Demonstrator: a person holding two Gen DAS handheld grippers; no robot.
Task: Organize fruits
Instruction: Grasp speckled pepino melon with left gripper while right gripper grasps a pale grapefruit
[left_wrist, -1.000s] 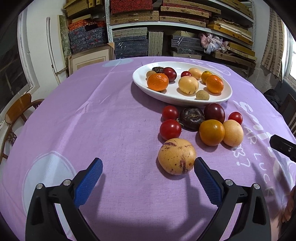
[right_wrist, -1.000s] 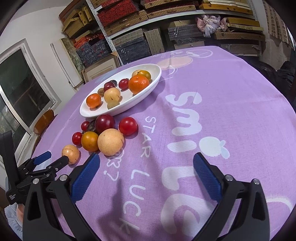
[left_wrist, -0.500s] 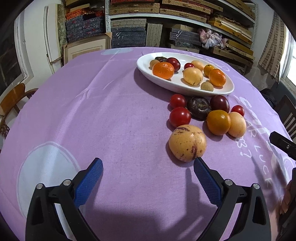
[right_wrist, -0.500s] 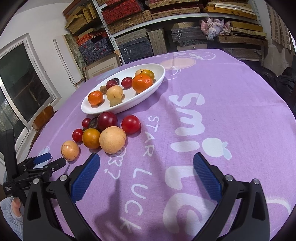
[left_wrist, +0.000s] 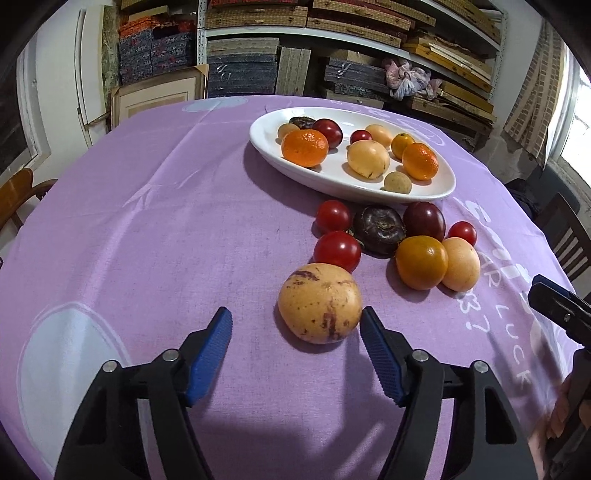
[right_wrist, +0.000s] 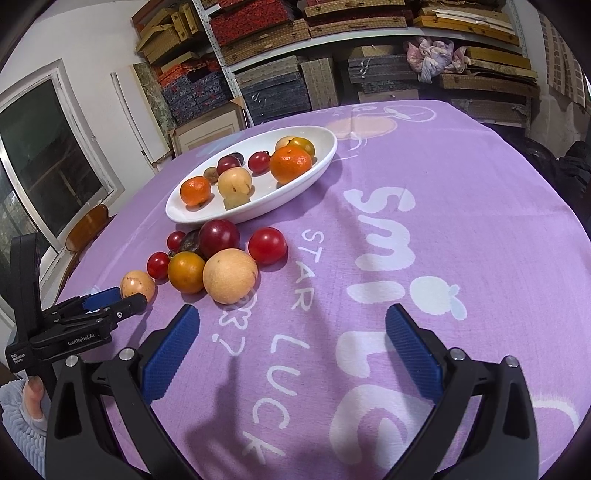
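A yellow fruit with brown streaks lies on the purple tablecloth, nearest to me. My left gripper is closing around it. The right fingertip is at the fruit's side, and the left fingertip is still well apart from it. Beyond it lies a cluster of loose fruit: red tomatoes, a dark fruit, an orange one and a pale one. The white oval plate behind holds several fruits. My right gripper hangs open over bare cloth with nothing in it.
The round table's purple cloth carries white lettering. Shelves of stacked boxes line the far wall. A wooden chair stands at the left edge and a dark chair at the right. A hand holds the left gripper.
The left gripper's jaws have narrowed from wide open, and the speckled fruit now sits between the fingertips instead of ahead of them. The right gripper has not moved.
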